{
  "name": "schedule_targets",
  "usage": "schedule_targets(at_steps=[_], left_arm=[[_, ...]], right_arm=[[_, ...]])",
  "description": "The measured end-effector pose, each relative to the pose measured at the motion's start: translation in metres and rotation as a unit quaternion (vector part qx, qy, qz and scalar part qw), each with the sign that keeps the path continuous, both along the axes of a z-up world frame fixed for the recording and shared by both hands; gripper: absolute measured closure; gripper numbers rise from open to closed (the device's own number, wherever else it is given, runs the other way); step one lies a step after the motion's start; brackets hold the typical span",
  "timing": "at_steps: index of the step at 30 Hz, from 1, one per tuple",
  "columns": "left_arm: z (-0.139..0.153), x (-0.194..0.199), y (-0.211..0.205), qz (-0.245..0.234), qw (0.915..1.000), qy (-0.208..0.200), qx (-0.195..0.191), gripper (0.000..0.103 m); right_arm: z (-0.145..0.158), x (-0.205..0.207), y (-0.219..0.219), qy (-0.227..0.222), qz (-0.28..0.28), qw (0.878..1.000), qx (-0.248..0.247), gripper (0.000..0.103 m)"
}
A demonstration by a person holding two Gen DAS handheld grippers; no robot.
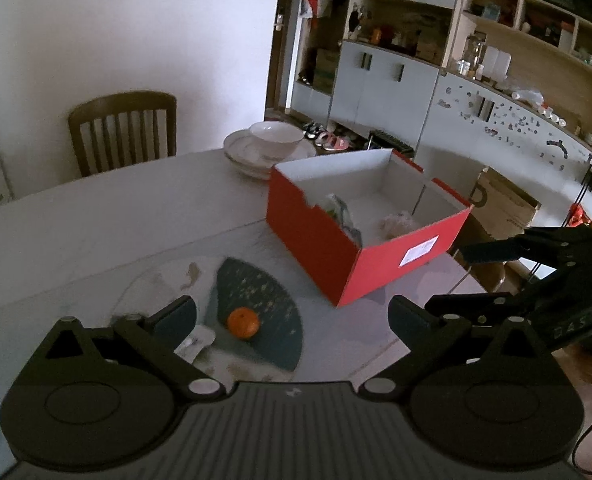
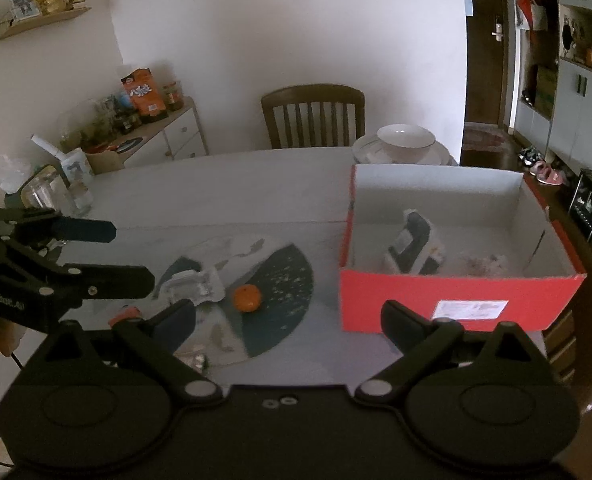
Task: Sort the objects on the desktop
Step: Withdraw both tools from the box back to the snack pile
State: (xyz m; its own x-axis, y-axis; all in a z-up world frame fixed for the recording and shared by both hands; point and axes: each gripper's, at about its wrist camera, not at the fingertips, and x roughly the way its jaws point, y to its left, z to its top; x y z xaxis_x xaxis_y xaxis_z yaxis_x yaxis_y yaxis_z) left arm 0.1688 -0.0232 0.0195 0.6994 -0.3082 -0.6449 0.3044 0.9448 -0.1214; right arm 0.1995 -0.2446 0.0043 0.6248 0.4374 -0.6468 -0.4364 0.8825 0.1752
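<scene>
A dim dining room, and my pale desk (image 2: 216,184) runs toward a wooden chair (image 2: 313,116). The orange (image 2: 247,298) sits on a dark fan-shaped mat (image 2: 284,300), beside a crumpled foil wrapper (image 2: 194,286). The red box (image 2: 455,308) to its right holds a dark-and-white packet (image 2: 413,248) and something pale and blurred I cannot identify. Both my left hand-held gripper (image 1: 292,316) and right hand-held gripper (image 2: 288,316) are spread wide, holding nothing.
</scene>
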Motion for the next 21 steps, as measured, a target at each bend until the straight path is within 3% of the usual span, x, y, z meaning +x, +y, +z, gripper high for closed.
schedule_targets(at_steps=[11, 21], left_arm=[[-0.023, -0.016, 0.06, 0.033, 0.9991, 0.011, 0.024, 0.0], [-0.061, -0.037, 0.089, 0.029, 0.998, 0.034, 0.046, 0.0]], right_arm=[[-0.011, -0.025, 0.04, 0.003, -0.007, 1.0, -0.009, 0.004], [-0.032, -0.042, 0.078, 0.017, -0.004, 1.0, -0.025, 0.004]])
